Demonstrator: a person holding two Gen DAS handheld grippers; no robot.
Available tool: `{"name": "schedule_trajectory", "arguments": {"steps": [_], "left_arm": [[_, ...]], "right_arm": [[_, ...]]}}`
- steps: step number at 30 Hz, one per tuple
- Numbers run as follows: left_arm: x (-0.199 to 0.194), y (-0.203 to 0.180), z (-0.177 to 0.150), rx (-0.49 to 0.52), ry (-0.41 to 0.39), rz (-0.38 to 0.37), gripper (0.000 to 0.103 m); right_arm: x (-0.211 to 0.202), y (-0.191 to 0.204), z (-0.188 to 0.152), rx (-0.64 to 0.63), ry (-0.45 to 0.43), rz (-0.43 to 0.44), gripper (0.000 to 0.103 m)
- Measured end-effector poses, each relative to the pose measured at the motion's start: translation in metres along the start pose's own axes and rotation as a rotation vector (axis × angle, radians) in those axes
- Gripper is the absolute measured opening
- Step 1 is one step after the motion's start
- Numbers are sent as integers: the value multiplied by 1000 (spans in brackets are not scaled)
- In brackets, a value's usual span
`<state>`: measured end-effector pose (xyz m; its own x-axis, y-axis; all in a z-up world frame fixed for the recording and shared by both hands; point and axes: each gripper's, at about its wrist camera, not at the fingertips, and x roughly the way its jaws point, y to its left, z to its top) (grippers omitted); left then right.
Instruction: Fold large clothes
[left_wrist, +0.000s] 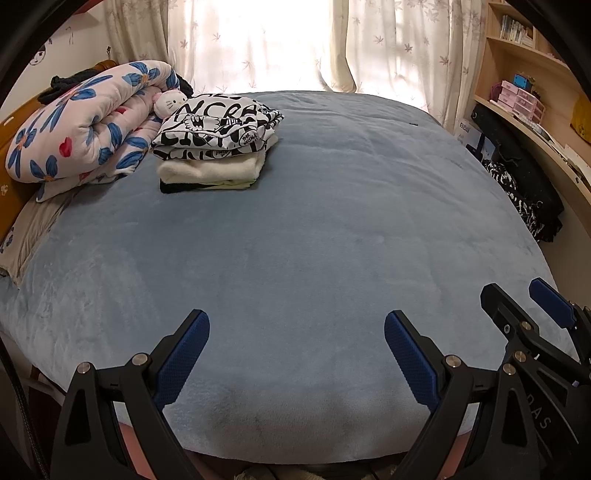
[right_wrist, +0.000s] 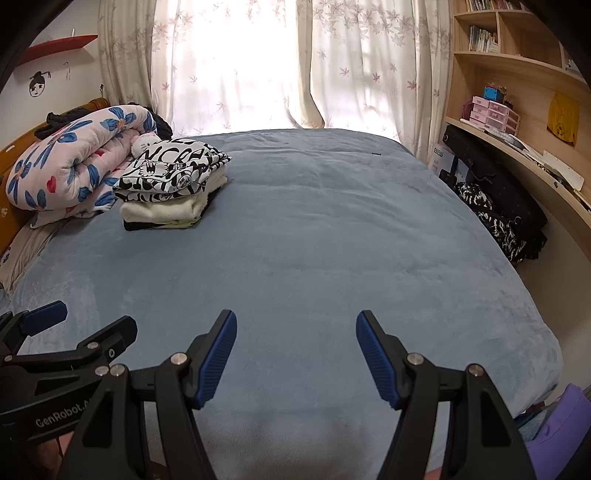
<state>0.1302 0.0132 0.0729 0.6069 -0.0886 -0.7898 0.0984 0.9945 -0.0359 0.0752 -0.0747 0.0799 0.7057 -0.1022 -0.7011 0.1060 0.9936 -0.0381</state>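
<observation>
A stack of folded clothes (left_wrist: 212, 147) (right_wrist: 171, 188) sits at the far left of the bed, a black-and-white lettered garment on top of cream and dark ones. My left gripper (left_wrist: 297, 325) hovers open over the near edge of the blue bed cover (left_wrist: 314, 221), nothing between its blue pads. My right gripper (right_wrist: 295, 325) is also open and empty, just to the right of the left one; it shows at the right edge of the left wrist view (left_wrist: 517, 295). The left gripper shows at the left edge of the right wrist view (right_wrist: 92, 317).
A rolled floral quilt (left_wrist: 81, 125) with a white plush toy (left_wrist: 170, 101) lies at the headboard, left. Black and patterned clothing (right_wrist: 495, 218) hangs at the bed's right side under a wooden shelf unit (right_wrist: 517, 103). A purple garment (right_wrist: 561, 428) shows at the near right corner. Curtains (right_wrist: 258, 62) hang behind.
</observation>
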Motion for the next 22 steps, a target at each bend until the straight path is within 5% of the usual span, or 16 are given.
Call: {"name": "schedule_trajectory", "arguments": {"steps": [22], "left_arm": [[7,-1,-1,-8,24,10,95]], "right_arm": [[2,3,-8,2,16,5,68]]}}
